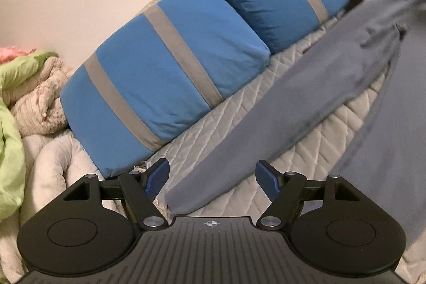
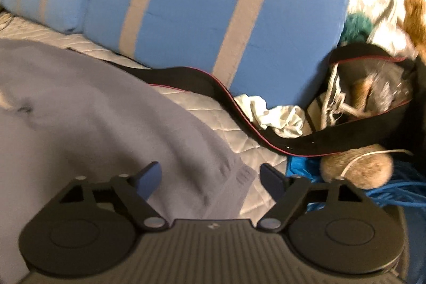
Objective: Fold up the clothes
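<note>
Grey-blue long-sleeve top point(image 1: 306, 87), spread flat on quilt, sleeve stretched out diag.

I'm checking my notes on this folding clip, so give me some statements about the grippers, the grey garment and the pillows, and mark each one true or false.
1. The left gripper is open. True.
2. The right gripper is clamped on the grey garment. False: its jaws are apart, with the cloth lying between them ungripped.
3. The pillows are blue with grey stripes. True.
4. The garment lies on a bare wooden table. False: it lies on a quilted cover.
5. A black strap lies in front of a pillow. True.
</note>
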